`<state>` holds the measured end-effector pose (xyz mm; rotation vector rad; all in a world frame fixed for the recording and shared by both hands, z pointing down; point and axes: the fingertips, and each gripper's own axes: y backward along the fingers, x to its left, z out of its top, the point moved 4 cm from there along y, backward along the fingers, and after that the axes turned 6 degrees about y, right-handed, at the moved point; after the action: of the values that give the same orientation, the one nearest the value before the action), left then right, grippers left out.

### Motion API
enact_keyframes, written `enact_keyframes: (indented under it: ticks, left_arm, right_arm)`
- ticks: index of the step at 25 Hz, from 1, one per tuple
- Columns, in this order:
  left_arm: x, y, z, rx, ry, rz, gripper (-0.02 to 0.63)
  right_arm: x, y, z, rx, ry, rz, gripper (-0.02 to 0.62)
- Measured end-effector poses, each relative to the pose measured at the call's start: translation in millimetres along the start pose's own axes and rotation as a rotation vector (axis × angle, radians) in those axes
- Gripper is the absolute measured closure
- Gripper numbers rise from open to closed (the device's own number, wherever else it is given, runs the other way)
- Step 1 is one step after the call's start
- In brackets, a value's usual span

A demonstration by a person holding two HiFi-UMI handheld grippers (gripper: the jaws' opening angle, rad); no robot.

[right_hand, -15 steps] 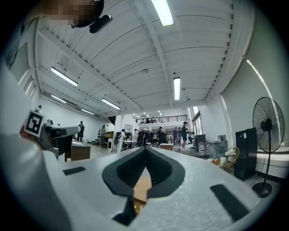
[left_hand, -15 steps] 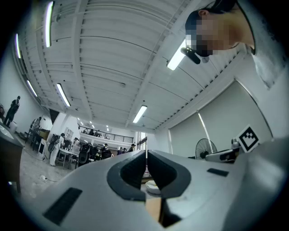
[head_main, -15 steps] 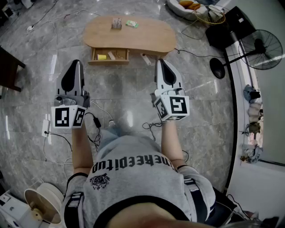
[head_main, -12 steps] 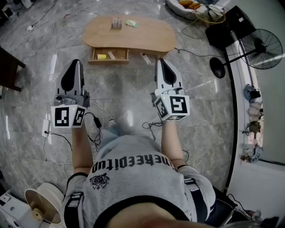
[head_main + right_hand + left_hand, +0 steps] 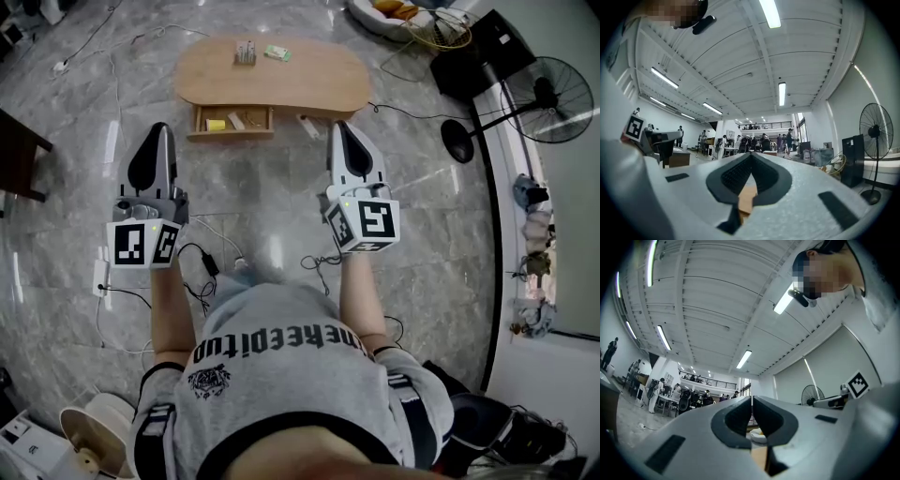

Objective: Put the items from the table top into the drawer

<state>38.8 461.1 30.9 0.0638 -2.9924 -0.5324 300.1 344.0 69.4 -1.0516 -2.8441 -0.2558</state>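
While the person has edged slightly nearer than a moment ago, the low oval wooden tabletop (image 5: 319, 84) lies well ahead, so picking hasn't begun. The left gripper (image 5: 160, 131) and right gripper (image 5: 338, 128) have their fingers pressed together, empty. A small striped box (image 5: 246, 50) and a green packet (image 5: 276, 52) sit on top. The open drawer (image 5: 234, 135) holds a yellow piece (image 5: 216, 124) and pale bits.

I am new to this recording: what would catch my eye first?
The left hand-held gripper and the right hand-held gripper, both shut and empty, are held out at the middle of the head view. Beyond them stands a wooden table, its drawer open, two small items on top.
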Motion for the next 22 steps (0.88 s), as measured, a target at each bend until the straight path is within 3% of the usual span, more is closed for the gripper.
enact_keyframes:
  ticks: [14, 22]
  left_arm:
    - [51, -17, -1, -0.014, 0.017, -0.056, 0.594]
    - [62, -41, -16, -0.015, 0.025, -0.065, 0.594]
  right_arm:
    - [28, -32, -1, -0.020, -0.018, -0.062, 0.592]
    - [13, -58, -16, 0.001, -0.033, -0.077, 0.592]
